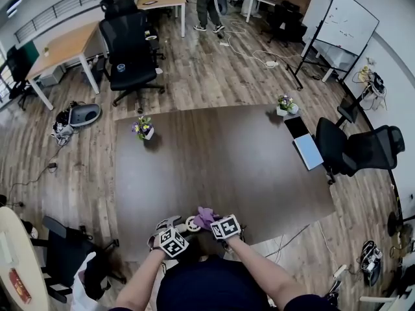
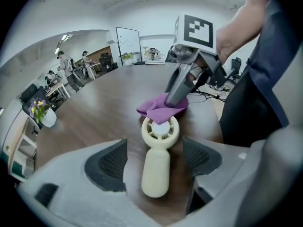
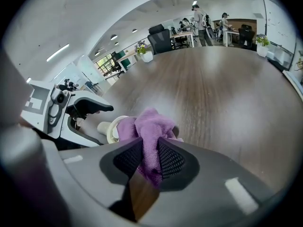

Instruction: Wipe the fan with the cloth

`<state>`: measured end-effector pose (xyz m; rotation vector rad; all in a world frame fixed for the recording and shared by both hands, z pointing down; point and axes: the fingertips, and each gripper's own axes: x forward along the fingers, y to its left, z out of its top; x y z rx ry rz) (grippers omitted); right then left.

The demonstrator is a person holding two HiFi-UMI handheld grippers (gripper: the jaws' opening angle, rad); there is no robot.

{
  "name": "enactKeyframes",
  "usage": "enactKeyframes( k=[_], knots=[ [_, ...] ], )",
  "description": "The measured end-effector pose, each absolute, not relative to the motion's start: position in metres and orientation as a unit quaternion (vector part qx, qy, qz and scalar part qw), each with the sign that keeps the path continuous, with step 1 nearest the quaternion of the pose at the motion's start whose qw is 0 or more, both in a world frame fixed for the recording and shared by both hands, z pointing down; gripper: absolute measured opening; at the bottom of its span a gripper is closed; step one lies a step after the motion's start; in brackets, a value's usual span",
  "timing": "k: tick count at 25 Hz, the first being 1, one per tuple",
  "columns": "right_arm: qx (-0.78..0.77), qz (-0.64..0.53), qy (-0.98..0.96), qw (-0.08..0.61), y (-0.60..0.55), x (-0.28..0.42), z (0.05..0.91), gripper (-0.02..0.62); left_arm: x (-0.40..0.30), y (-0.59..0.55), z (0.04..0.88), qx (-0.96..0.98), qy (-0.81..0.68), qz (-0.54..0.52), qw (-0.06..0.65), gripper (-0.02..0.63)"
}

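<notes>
A person stands at the near edge of a wide dark brown table (image 1: 227, 154), a hand-held gripper in each hand, both angled down at the same spot.

A small cream handheld fan (image 2: 157, 164) lies flat on the table just in front of the person. Its round grille points toward the far side and its handle toward the near side.

The left gripper (image 2: 155, 157) has its jaws spread wide on either side of the fan's handle. Neither pad touches it, so the fan simply rests on the table. This gripper looks placed to steady the handle, though it has no hold now.

The right gripper (image 3: 150, 157) is clamped on a bunched purple cloth (image 3: 150, 131). The loose end of the cloth lies over the far rim of the fan's grille, which seems to be where the wiping is meant to happen.

The only containers are on the far side of the table. A white pot (image 1: 146, 133) at the far left holds purple and yellow flowers with green leaves. Another white pot (image 1: 286, 109) at the far right holds a small flowering plant. Both are well apart from the fan.
</notes>
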<state>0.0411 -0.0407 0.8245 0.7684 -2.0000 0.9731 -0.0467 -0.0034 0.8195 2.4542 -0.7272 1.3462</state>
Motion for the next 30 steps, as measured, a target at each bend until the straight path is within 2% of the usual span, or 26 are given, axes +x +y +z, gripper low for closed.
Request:
enactKeyframes(
  k=[11,23,27,30],
  knots=[
    [0.289,0.417,-0.789,0.347,-0.039,0.054,0.825,0.107,-0.009,-0.009,0.855,0.817,-0.183,0.524,0.158,0.408],
    [0.282,0.415,-0.8,0.33,-0.038,0.059,0.827,0.107,0.0,-0.018,0.867,0.818,-0.186,0.519,0.164,0.382],
    [0.279,0.45,-0.796,0.293,-0.035,0.059,0.823,0.107,-0.007,-0.012,0.861,0.818,-0.202,0.494,0.215,0.382],
    [0.269,0.492,-0.794,0.233,-0.036,0.064,0.812,0.106,-0.006,-0.013,0.842,0.83,-0.226,0.447,0.248,0.382]
  ],
)
